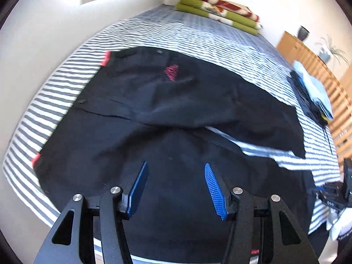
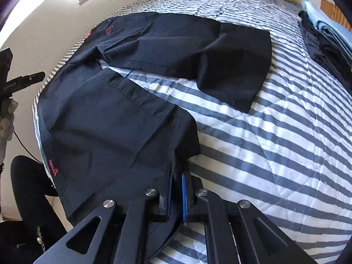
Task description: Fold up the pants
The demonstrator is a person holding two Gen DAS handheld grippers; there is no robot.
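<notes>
Pants [image 2: 123,101] lie spread on the striped bed [image 2: 275,132], waistband toward the left wall side, both legs running right. Dark fabric, red trim at the waist corners and a small red logo [image 1: 171,72] on the far half.

Far leg lies flat and ends mid-bed, hem well apart from the clothes pile [image 2: 325,39] at the far right edge. Near leg ends close to the near bed edge; a wedge of striped cover shows between the two legs.

Right gripper [image 2: 176,176]: jaws closed down to a narrow slit, pinching the hem of the near leg. Dark cloth sits between the blue pads [image 2: 184,195], so it has hold of the pants at that corner. Pointing steeply down at the bed.

Left gripper [image 1: 175,169]: jaws about half open, nothing between them. Blue pads [image 1: 214,189] hover over the near half of the pants, around the seat area; can't tell from this view whether the tips touch the cloth. View is motion-blurred.

Left wrist view also catches the right tool's body at the right edge; right wrist view shows a gloved hand [image 2: 7,118] on the left tool at the far left.

Folded green/red blanket [image 1: 220,8] sits at the far end of the bed.
</notes>
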